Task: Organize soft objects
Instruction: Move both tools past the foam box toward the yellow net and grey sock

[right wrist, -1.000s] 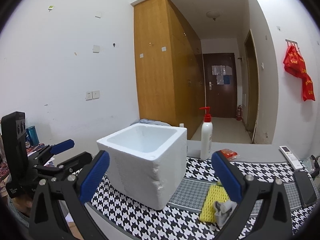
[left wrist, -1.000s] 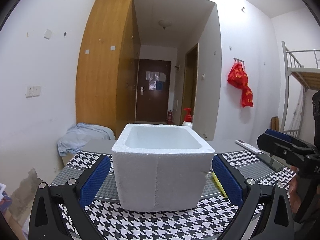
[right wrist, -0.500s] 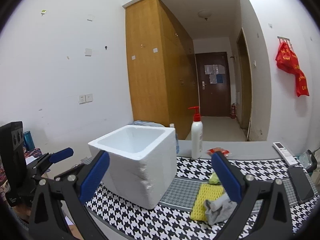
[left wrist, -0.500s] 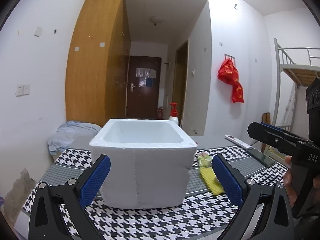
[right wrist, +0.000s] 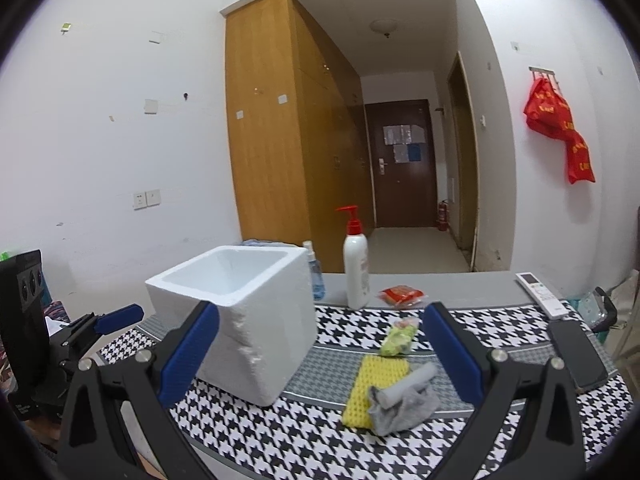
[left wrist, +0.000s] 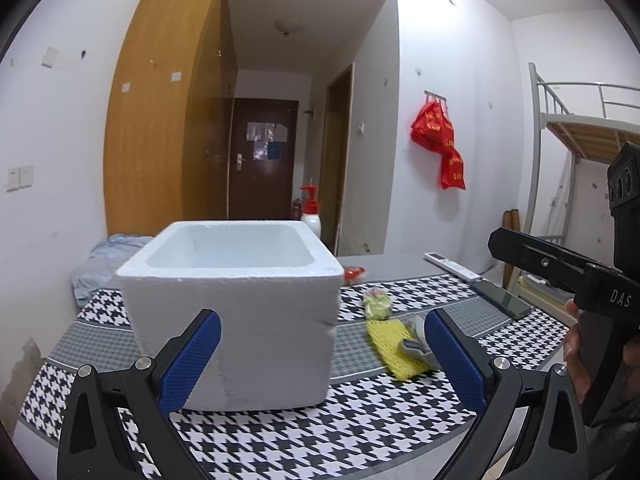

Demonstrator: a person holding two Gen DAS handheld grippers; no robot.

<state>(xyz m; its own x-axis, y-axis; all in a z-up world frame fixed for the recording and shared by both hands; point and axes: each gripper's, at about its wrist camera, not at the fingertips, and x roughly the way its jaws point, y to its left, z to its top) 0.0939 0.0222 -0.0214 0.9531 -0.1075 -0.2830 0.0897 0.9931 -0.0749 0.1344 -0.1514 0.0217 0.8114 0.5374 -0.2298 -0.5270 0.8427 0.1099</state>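
A white foam box (left wrist: 234, 304) (right wrist: 244, 316) stands open-topped on the houndstooth tablecloth (left wrist: 320, 436), and looks empty. Right of it lie a yellow foam net (right wrist: 374, 388) (left wrist: 394, 342), a grey sock (right wrist: 402, 402) (left wrist: 416, 346) bunched on its near end, and a small green soft toy (right wrist: 398, 338) (left wrist: 377, 305). My left gripper (left wrist: 320, 364) is open, close in front of the box. My right gripper (right wrist: 320, 356) is open above the table's near edge, with the net and sock between its fingers' lines but farther away. Neither holds anything.
A lotion pump bottle (right wrist: 356, 264), a small blue spray bottle (right wrist: 316, 276), a red packet (right wrist: 402, 295), a white remote (right wrist: 540, 294) and a black phone (right wrist: 576, 354) sit behind and right. A light-blue cloth (left wrist: 100, 264) lies at far left. A hand (left wrist: 578, 356) holds the right gripper.
Both grippers have drawn back and swung, so the box sits more to the left and the net, sock and toy have come into the left wrist view. Both stayed open.
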